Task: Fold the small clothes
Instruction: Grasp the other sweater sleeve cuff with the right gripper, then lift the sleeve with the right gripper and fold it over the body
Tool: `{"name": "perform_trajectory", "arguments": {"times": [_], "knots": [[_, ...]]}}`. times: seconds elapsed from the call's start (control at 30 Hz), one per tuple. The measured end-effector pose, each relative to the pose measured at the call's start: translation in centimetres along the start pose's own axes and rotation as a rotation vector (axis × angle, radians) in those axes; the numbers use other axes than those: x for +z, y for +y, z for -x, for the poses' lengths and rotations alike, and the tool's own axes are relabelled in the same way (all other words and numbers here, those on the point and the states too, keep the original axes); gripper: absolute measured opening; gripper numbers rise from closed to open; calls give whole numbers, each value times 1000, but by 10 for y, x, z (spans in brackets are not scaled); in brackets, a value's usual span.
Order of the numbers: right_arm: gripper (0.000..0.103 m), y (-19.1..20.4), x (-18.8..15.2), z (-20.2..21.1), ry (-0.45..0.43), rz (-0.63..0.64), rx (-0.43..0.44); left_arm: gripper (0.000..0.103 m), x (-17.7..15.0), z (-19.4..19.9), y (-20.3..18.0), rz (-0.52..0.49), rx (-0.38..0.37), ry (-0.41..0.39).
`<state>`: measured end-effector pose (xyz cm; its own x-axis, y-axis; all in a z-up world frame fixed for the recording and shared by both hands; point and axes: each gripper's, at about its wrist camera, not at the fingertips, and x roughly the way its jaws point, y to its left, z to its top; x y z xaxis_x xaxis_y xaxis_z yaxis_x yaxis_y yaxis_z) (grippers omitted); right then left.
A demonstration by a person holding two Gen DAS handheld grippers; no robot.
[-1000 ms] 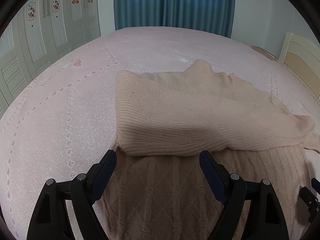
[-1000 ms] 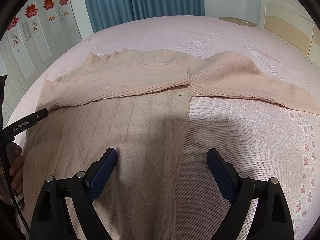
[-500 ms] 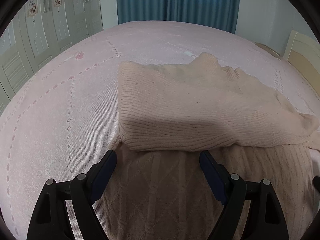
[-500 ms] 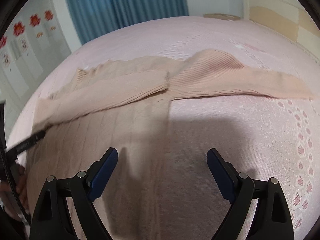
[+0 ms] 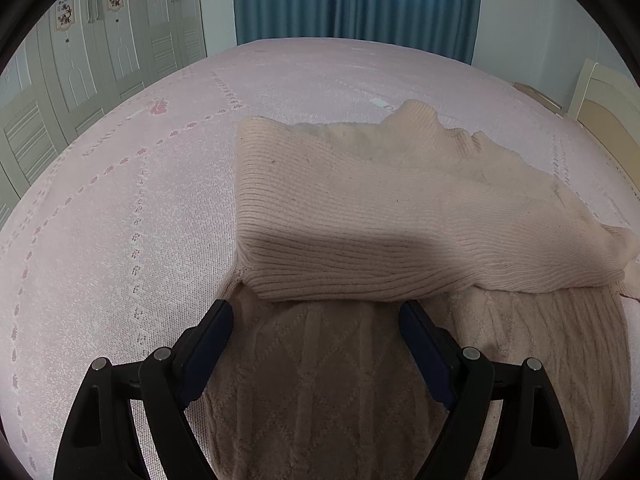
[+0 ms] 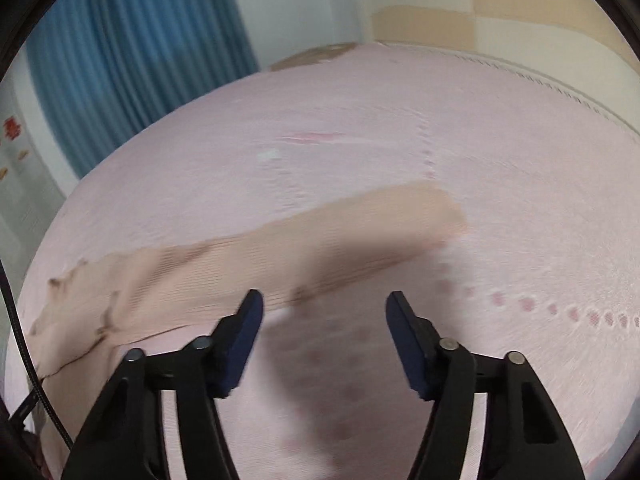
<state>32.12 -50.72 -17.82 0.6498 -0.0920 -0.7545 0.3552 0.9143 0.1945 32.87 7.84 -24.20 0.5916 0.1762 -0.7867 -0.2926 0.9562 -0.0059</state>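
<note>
A beige knit sweater [image 5: 360,380] lies flat on the pink bedspread [image 5: 120,240]. One ribbed sleeve [image 5: 380,232] is folded across its chest. My left gripper [image 5: 316,316] hovers open over the sweater's body, just short of that folded sleeve, with nothing between its fingers. In the blurred right wrist view the other sleeve [image 6: 320,240] stretches out over the bedspread [image 6: 480,160]. My right gripper [image 6: 324,304] is above the bedspread just in front of this sleeve; its jaws are closing and hold nothing.
Blue curtains [image 5: 352,0] hang beyond the bed's far side, pale wardrobe doors [image 5: 100,60] stand to the left, and a cream headboard [image 6: 500,16] is at the right. A black cable [image 6: 24,340] runs down the left edge of the right wrist view.
My right gripper has swung right, from over the sweater's body to the outstretched sleeve, and its jaws have narrowed. The left gripper has stayed put.
</note>
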Motion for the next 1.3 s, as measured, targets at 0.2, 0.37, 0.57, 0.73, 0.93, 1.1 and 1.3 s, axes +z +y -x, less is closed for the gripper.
{"name": "perform_trajectory", "arguments": {"times": [0.2, 0.37, 0.57, 0.73, 0.93, 1.1, 1.3], "knots": [[60, -31, 10, -35, 65, -58, 34, 86, 0, -2, 0, 0, -2, 5], [64, -30, 21, -54, 68, -33, 17, 86, 0, -2, 1, 5, -6, 6], [67, -36, 41, -73, 55, -60, 32, 87, -1, -2, 1, 3, -3, 7], [54, -42, 47, -76, 36, -82, 11, 87, 0, -2, 1, 2, -1, 7], [6, -44, 57, -72, 16, -69, -25, 87, 0, -2, 2, 4, -4, 7], [6, -8, 65, -25, -93, 34, -68, 87, 0, -1, 3, 7, -14, 9], [6, 63, 82, 57, -279, 157, -41, 90, 1, 6, 22, 77, -136, -3]]}}
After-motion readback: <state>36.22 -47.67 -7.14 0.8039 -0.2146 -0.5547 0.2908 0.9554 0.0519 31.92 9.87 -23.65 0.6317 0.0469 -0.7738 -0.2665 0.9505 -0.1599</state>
